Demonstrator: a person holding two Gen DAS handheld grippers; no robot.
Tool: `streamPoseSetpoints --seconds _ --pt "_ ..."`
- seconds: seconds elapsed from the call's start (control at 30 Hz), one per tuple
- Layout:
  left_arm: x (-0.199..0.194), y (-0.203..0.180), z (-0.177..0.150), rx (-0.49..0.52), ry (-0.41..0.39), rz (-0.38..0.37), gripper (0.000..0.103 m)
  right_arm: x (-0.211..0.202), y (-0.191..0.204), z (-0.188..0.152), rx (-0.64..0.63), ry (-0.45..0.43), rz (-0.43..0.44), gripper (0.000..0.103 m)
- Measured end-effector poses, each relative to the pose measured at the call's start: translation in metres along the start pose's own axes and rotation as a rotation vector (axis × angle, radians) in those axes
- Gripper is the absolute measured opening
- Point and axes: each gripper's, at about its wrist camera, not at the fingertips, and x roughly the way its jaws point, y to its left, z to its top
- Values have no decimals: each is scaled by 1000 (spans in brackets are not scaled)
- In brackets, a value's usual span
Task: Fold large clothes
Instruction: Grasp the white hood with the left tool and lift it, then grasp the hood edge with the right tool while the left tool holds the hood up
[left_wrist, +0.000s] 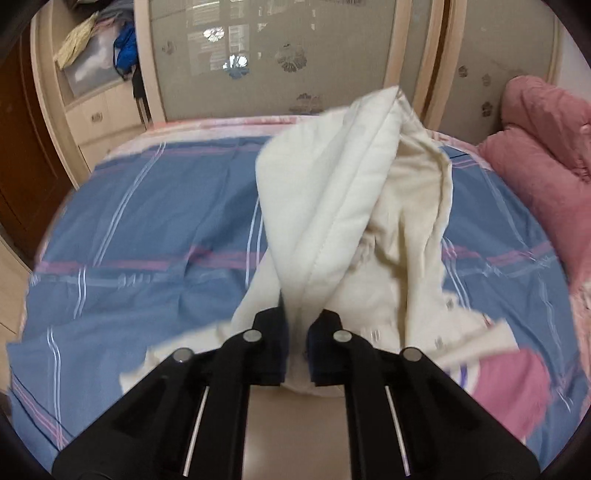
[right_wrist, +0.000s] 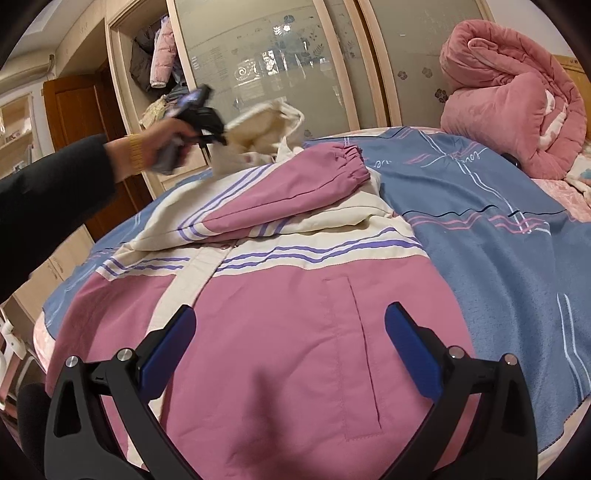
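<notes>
Left gripper pinches the jacket's cream hood — soft, light, floppy; right gripper gapes wide just above the pink body — take hems, not slick panels.

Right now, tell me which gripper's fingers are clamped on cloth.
The left gripper: its fingers pinch the jacket's cream hood. The right gripper hangs open above the pink front panel.

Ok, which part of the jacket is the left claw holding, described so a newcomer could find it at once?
Start at the blue striped bedsheet and find the pink and cream padded jacket lying on it. At the jacket's far end, the left claw is shut on its cream quilted hood and lifts it off the bed. Unlike the pink body and folded pink elastic-cuffed sleeve, this part is plain cream.
</notes>
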Motion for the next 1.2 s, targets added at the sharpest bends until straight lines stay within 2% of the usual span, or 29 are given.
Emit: streamPoseSetpoints --seconds 0.07,0.1,0.2,0.33,0.37,0.47,0.57,0.67,0.77,0.87,0.9,0.97,1.0,1.03,1.1,1.2 --pt "-10 12 -16 -6 -6 -17 8 5 5 19 -23 3 12 102" --pt "-14 19 -24 -14 -13 -28 8 9 7 40 -32 -7 41 102" --pt "-19 35 -42 -41 -17 -42 8 34 10 107 -92 -32 30 102" --pt "-15 57 -54 -77 -20 -78 8 103 10 213 -122 -38 10 102" --pt "-15 59 -57 -77 -24 -82 8 122 11 231 -127 -18 12 102" --pt "-11 62 -59 -77 -34 -96 8 212 8 297 -130 65 -4 102" --pt "-11 63 -62 -70 -47 -103 8 288 1 335 -144 137 -33 102" --pt "-9 61 -66 -37 -63 -102 8 350 -10 357 -87 222 -19 93" --pt "-3 64 -68 -23 -64 -107 8 392 -18 365 -52 290 -28 91" --pt "3 65 -69 -14 -60 -109 8 429 -16 368 -35 321 -22 87" --pt "5 65 -69 -6 -61 -107 8 434 -13 368 -30 327 -17 83" --pt "6 65 -69 3 -63 -108 8 447 -11 365 -8 363 -4 61" --pt "6 64 -69 5 -63 -108 8 454 -13 361 35 399 30 28" --pt "6 64 -69 5 -62 -110 8 455 -12 358 50 406 34 3" --pt "5 65 -67 2 -61 -110 9 441 -12 355 57 354 -1 2" --pt "1 69 -66 -17 -63 -111 9 399 -11 358 65 254 36 2"
